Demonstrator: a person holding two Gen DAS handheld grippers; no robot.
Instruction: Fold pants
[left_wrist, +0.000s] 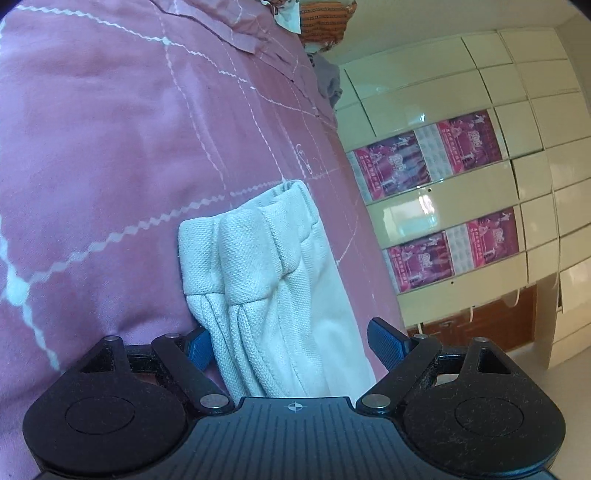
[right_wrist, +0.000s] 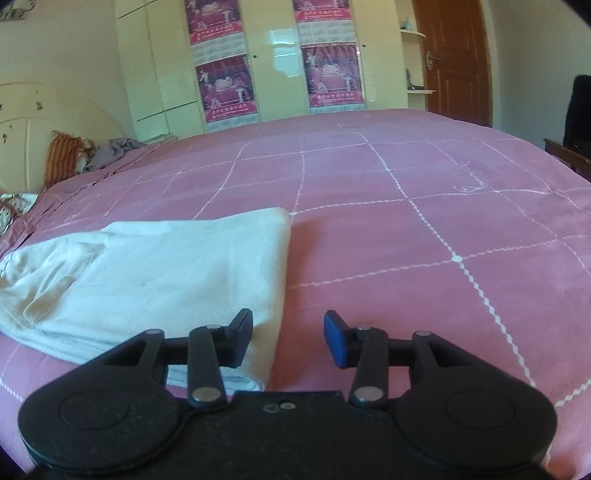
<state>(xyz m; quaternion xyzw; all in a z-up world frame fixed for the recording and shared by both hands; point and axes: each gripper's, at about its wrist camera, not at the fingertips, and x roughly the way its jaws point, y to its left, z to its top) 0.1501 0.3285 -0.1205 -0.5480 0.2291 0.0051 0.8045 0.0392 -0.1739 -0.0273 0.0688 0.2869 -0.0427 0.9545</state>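
Observation:
White pants (left_wrist: 266, 280) lie on the pink bedspread (left_wrist: 103, 147). In the left wrist view the bunched elastic waistband end lies between the fingers of my left gripper (left_wrist: 291, 343), which is open around the cloth. In the right wrist view the pants (right_wrist: 147, 273) lie flat at the left, folded lengthwise. My right gripper (right_wrist: 288, 339) is open at their near right corner; its left finger (right_wrist: 240, 339) is over the cloth edge and its right finger (right_wrist: 338, 343) over bare bedspread (right_wrist: 424, 229).
A cream wardrobe with pink posters (right_wrist: 280, 62) stands behind the bed. A striped pillow (right_wrist: 64, 157) and grey cloth (right_wrist: 114, 147) lie at the head of the bed. A brown door (right_wrist: 454, 55) and a dark chair (right_wrist: 576, 122) are at the right.

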